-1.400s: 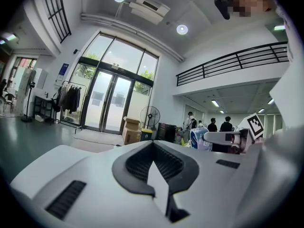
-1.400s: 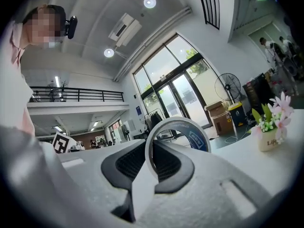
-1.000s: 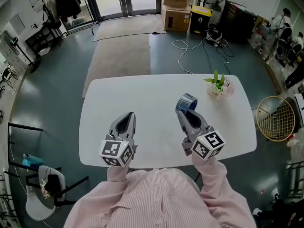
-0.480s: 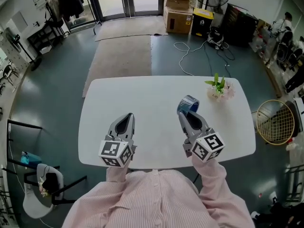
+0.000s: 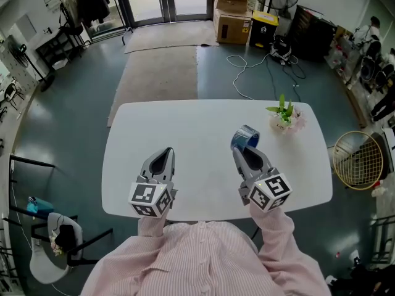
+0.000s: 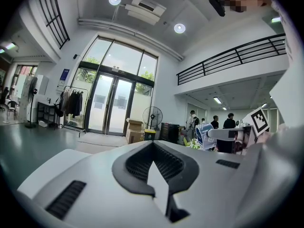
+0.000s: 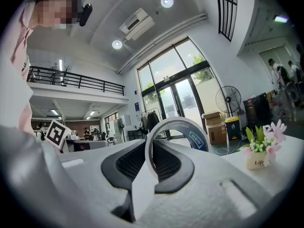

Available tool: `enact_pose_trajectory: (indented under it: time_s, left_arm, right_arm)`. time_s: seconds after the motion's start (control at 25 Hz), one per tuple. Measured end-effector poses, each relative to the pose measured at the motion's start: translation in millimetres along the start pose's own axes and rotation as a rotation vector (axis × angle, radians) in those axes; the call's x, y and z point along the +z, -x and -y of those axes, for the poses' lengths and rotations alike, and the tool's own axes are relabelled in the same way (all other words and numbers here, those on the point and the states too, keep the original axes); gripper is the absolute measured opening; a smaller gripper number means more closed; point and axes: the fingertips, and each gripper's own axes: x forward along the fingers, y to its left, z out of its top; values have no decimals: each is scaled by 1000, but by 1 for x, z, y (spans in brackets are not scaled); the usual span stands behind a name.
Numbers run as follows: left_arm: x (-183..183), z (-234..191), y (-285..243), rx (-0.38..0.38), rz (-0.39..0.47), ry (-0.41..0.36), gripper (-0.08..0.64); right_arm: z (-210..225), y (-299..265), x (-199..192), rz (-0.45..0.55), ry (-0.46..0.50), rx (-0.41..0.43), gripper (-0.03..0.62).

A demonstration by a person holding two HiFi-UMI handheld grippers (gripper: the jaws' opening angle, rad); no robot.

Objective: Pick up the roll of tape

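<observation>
The roll of tape (image 5: pixel 245 135), blue with a white rim, stands on edge between the tips of my right gripper (image 5: pixel 242 149), lifted above the white table (image 5: pixel 185 122). In the right gripper view the tape ring (image 7: pixel 195 137) rises from between the closed jaws of the right gripper (image 7: pixel 152 161), which is shut on it. My left gripper (image 5: pixel 163 159) hovers over the near left part of the table, shut, with nothing in it. In the left gripper view that gripper (image 6: pixel 153 151) shows its jaws meeting, and the tape (image 6: pixel 204 137) appears far right.
A small pot of flowers (image 5: pixel 284 117) stands at the table's far right, also visible as the flower pot (image 7: pixel 259 158). On the floor are a round wire basket (image 5: pixel 358 154) to the right, cardboard boxes (image 5: pixel 232 17), a cable (image 5: pixel 247 63) and a chair (image 5: pixel 58 242).
</observation>
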Motion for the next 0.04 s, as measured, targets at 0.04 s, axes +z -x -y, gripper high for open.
enact_pose_trajectory:
  time_s: [0.04]
  left_arm:
    - [0, -1, 0, 1, 0, 0, 0]
  right_arm:
    - [-1, 0, 0, -1, 3, -1, 49]
